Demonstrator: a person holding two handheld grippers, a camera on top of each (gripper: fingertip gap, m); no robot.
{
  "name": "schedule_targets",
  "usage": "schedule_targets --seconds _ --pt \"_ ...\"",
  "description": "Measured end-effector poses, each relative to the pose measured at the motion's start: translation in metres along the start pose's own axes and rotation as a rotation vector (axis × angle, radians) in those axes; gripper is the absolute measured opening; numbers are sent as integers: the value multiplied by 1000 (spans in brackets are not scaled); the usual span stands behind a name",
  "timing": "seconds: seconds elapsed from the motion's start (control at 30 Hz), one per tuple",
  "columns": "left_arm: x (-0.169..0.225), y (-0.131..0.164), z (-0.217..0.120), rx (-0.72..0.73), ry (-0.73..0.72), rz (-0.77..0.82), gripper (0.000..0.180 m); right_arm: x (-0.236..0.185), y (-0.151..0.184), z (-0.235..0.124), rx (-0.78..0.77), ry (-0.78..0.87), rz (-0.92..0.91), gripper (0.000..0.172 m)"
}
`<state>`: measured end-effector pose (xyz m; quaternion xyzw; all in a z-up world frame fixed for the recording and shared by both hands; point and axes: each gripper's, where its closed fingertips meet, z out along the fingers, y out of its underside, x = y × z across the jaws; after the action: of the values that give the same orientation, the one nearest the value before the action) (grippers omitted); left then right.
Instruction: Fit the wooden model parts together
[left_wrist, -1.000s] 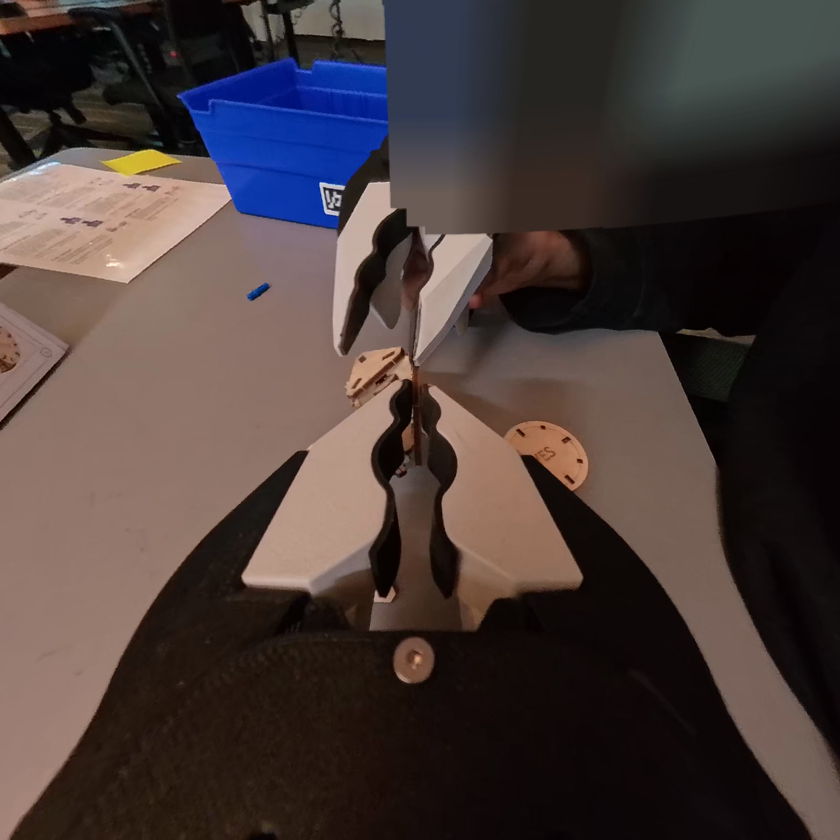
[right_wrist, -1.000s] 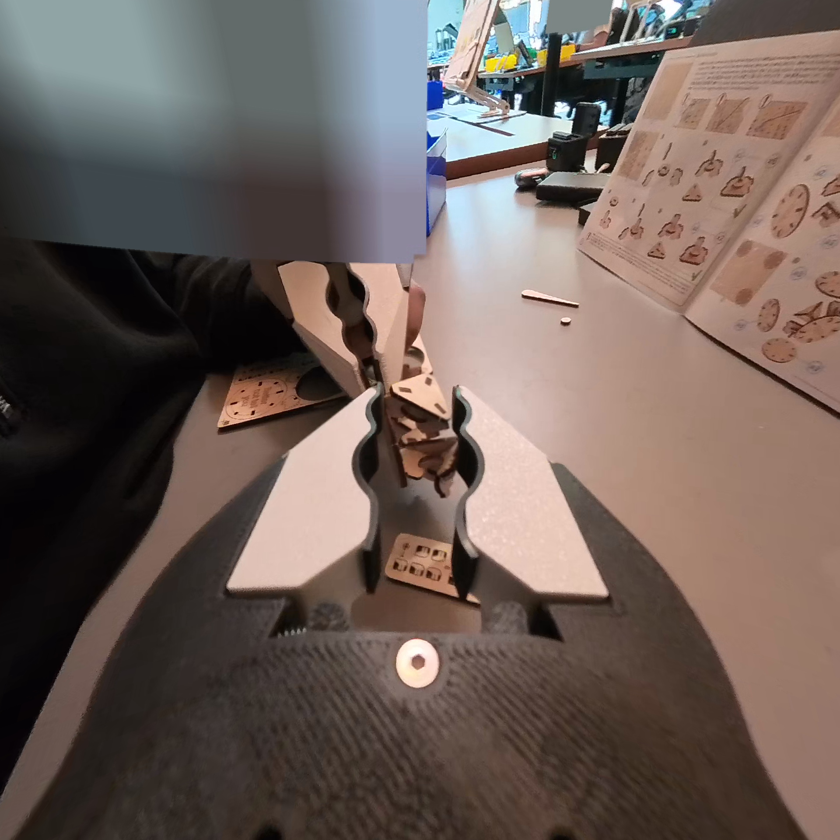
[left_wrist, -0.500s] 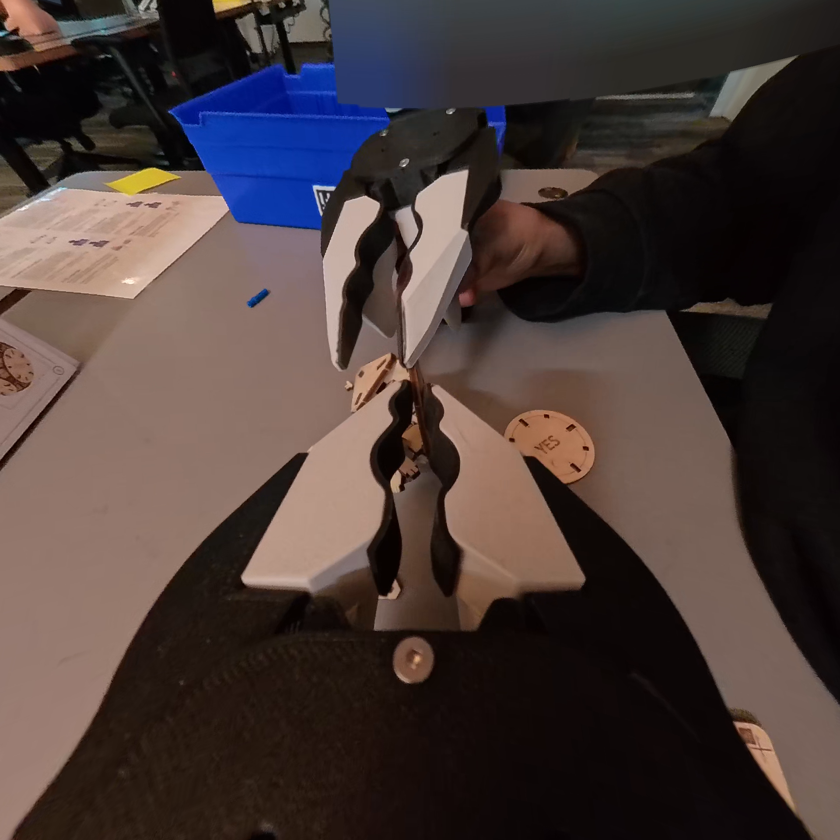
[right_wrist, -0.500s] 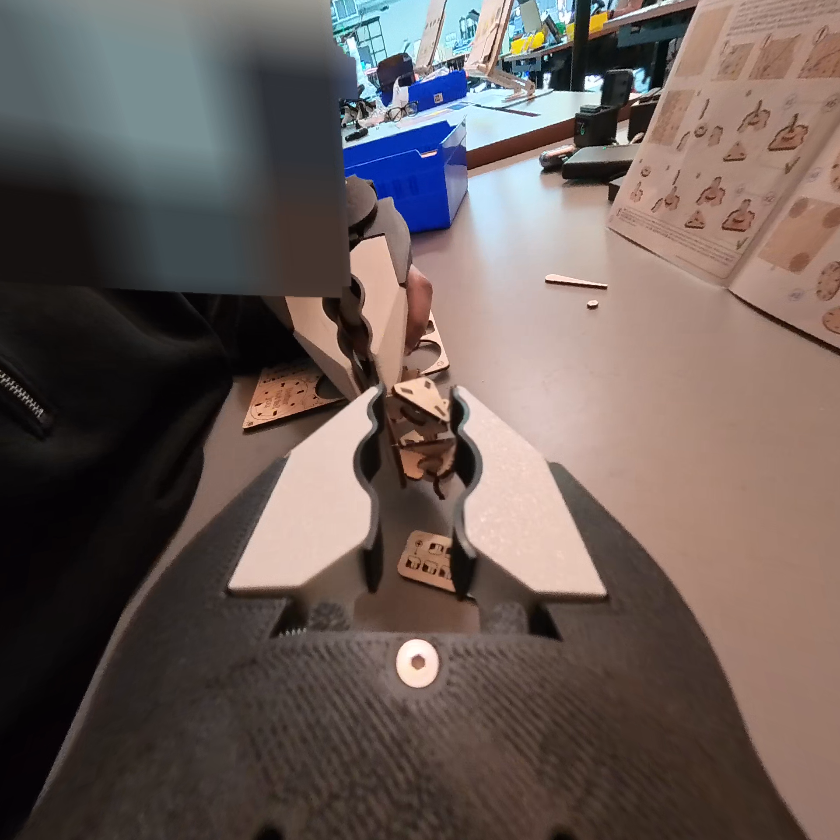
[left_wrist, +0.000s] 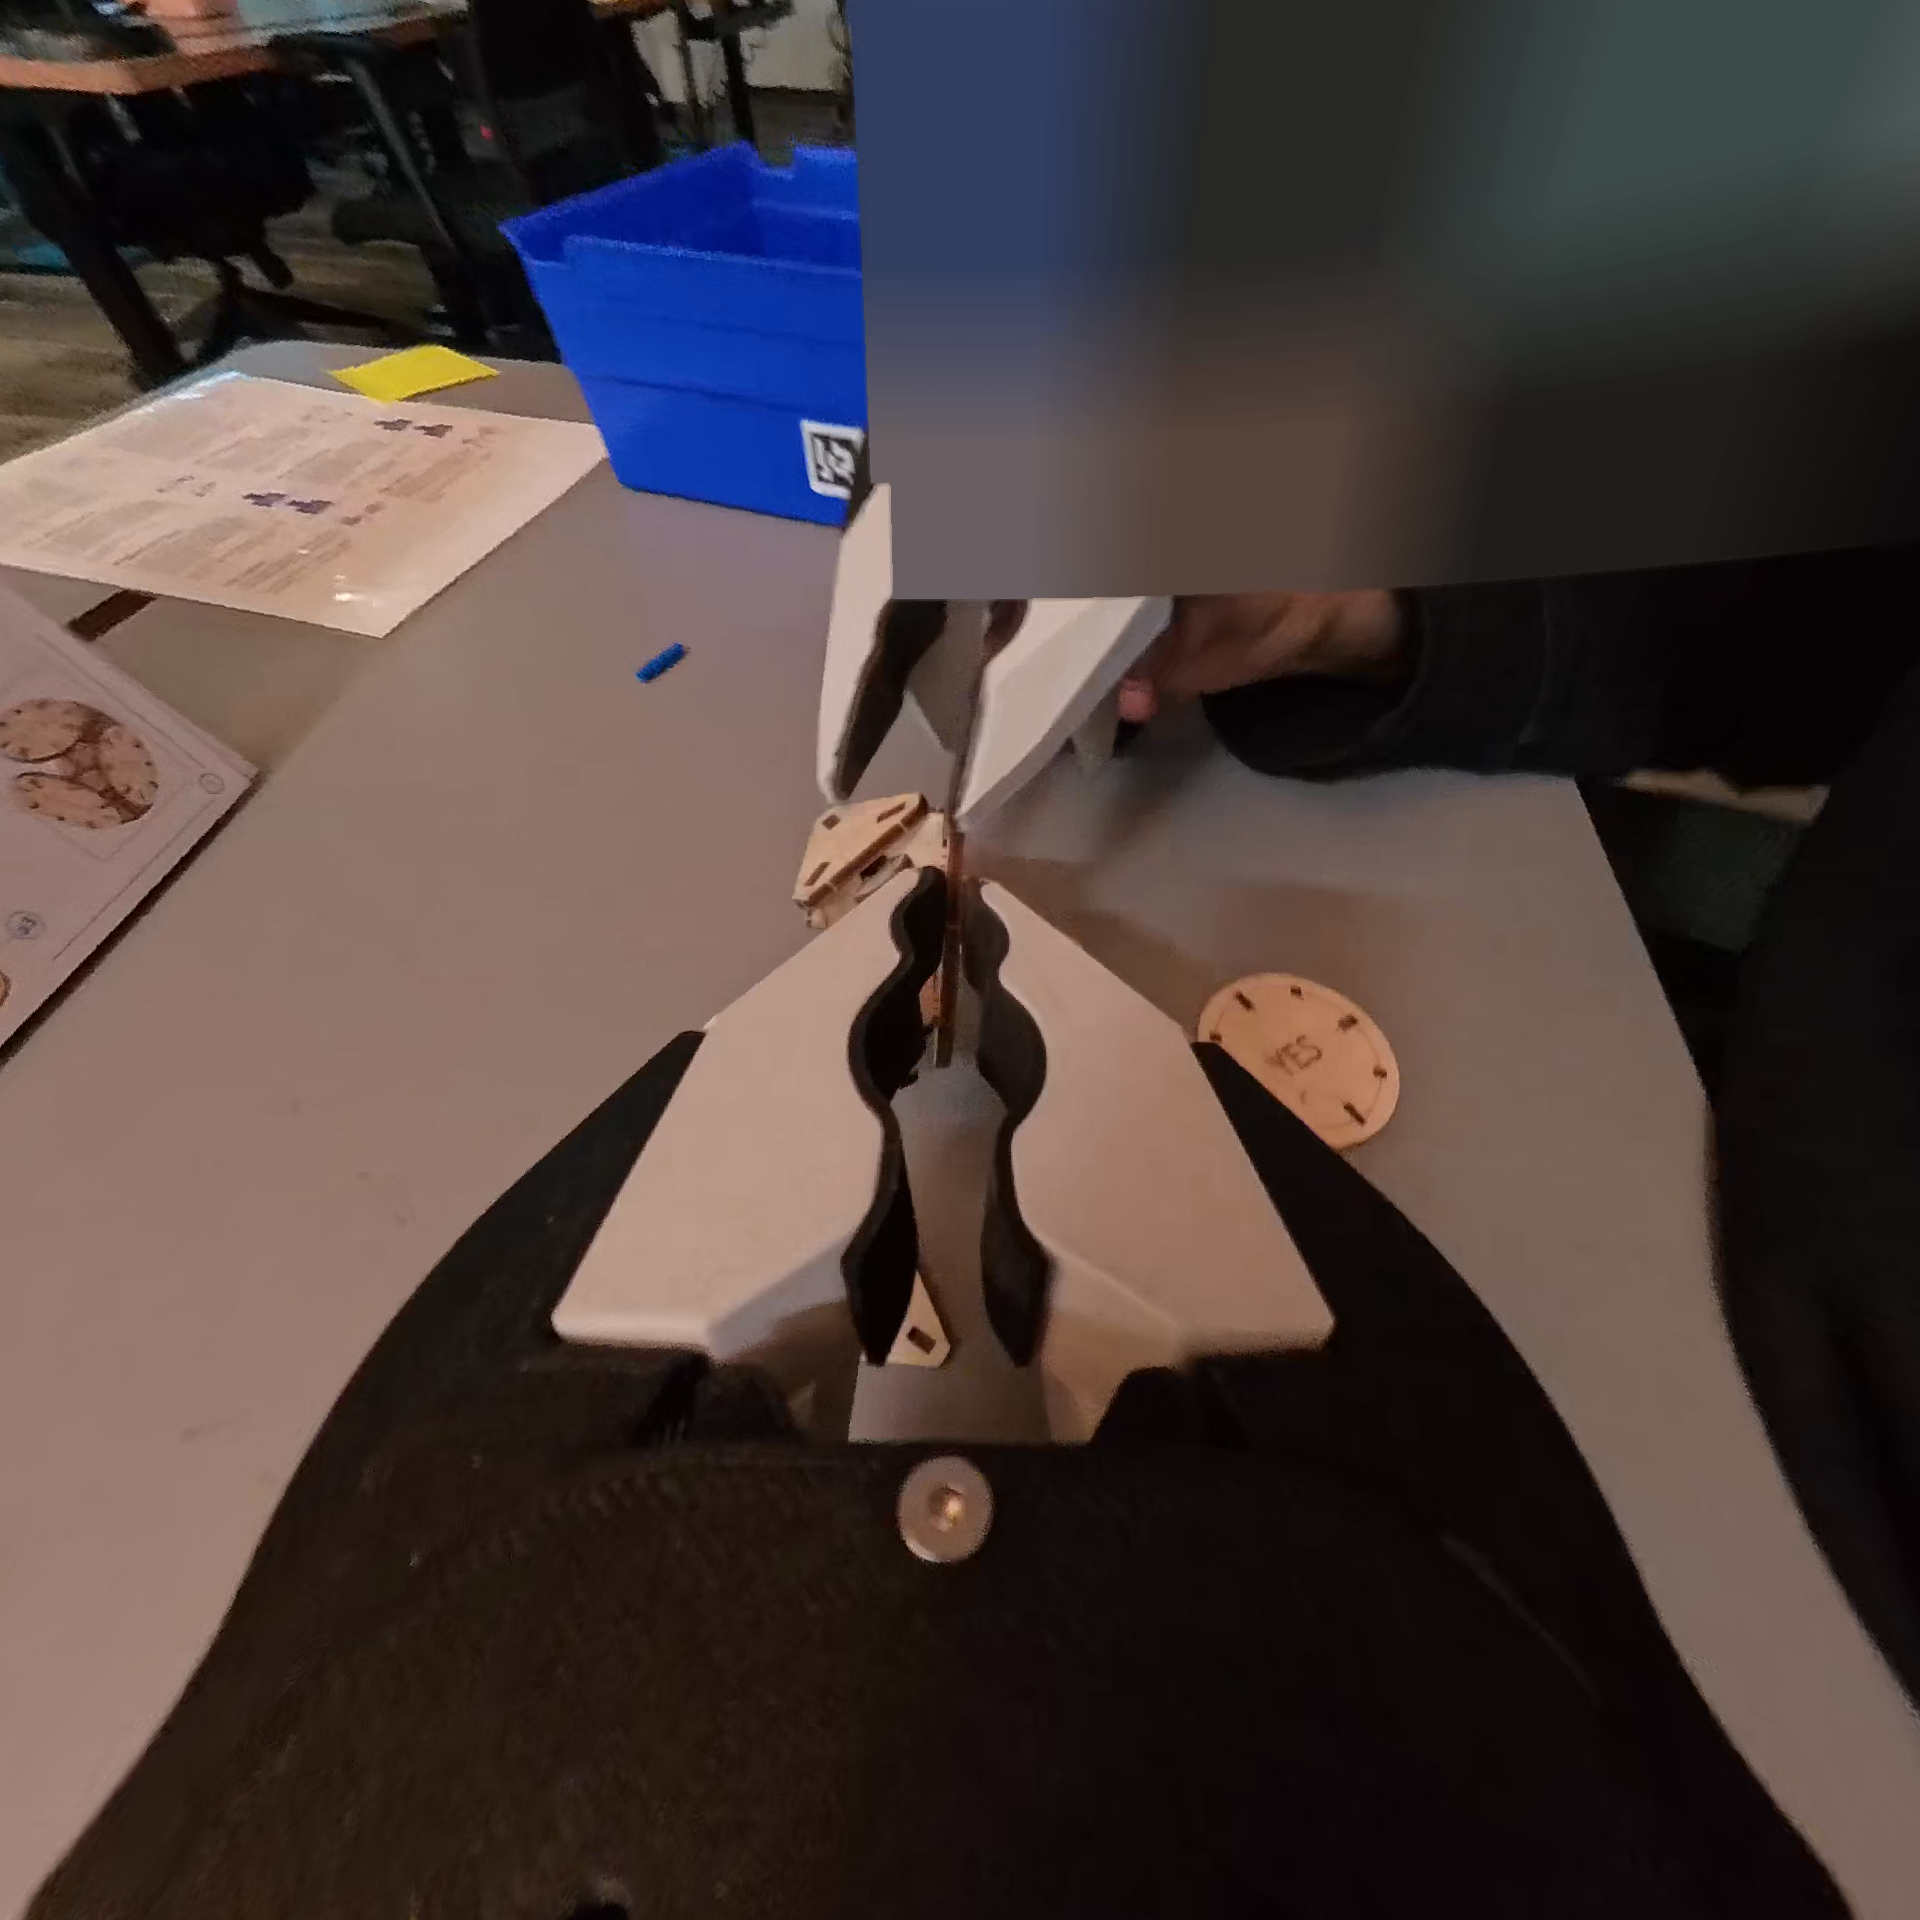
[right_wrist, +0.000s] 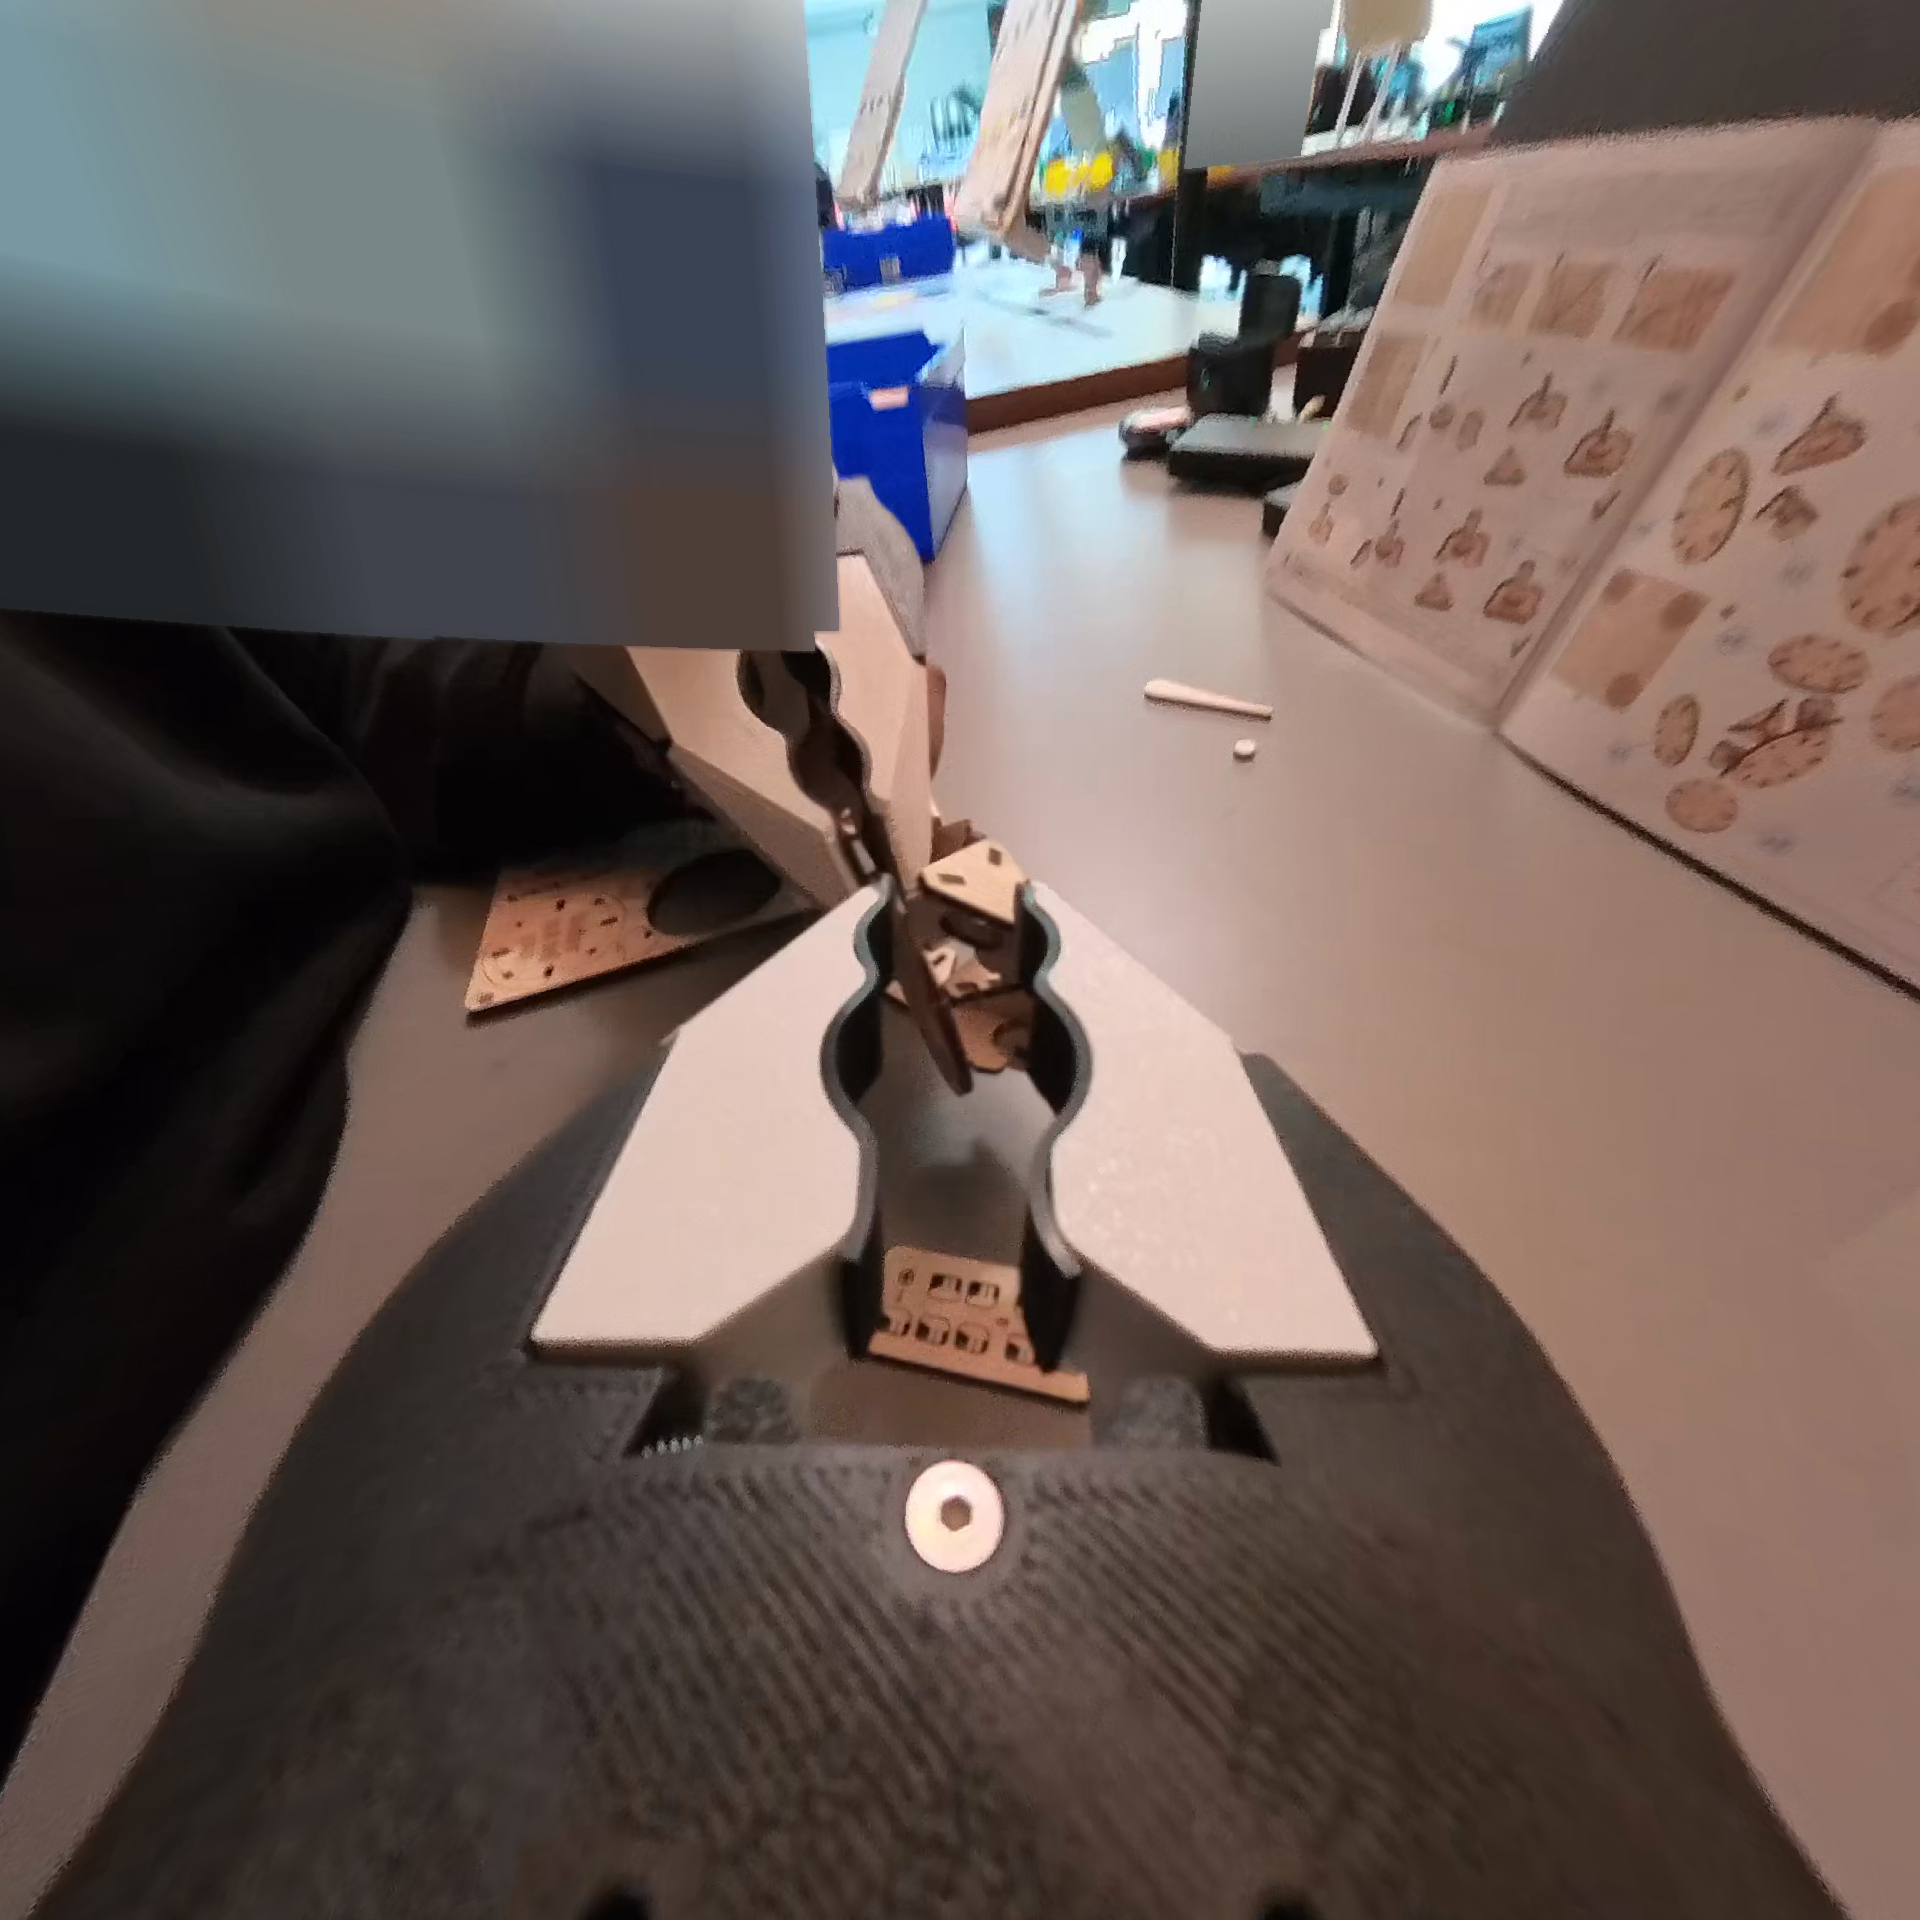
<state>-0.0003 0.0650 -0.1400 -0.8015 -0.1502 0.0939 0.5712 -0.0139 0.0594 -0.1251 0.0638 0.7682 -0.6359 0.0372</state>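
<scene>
Left gripper (left_wrist: 954, 904) clamps a thin wooden strip (left_wrist: 948, 977) edge-on, its long axis pointing away at the wooden model (right_wrist: 971, 935) pinched in right gripper (right_wrist: 956, 909).

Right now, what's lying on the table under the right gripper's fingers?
Under the right gripper, a small flat wooden piece with cut-out slots lies on the grey table. The gripper body covers its near edge.
</scene>
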Motion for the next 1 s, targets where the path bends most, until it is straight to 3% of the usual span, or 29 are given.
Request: schedule_targets --seconds 0.13,0.33,0.47,1.0 --pt "-19 -12 -11 86 -34 -153 0 14 -17 -16 116 34 60 29" --pt "-37 -29 -31 307 128 -534 0 11 -8 -7 102 -15 136 30" --pt "-36 -33 -34 345 168 -581 0 -1 -13 -3 146 -116 226 27" --pt "-27 -36 -25 404 231 -677 0 3 -13 -5 162 -109 260 3"
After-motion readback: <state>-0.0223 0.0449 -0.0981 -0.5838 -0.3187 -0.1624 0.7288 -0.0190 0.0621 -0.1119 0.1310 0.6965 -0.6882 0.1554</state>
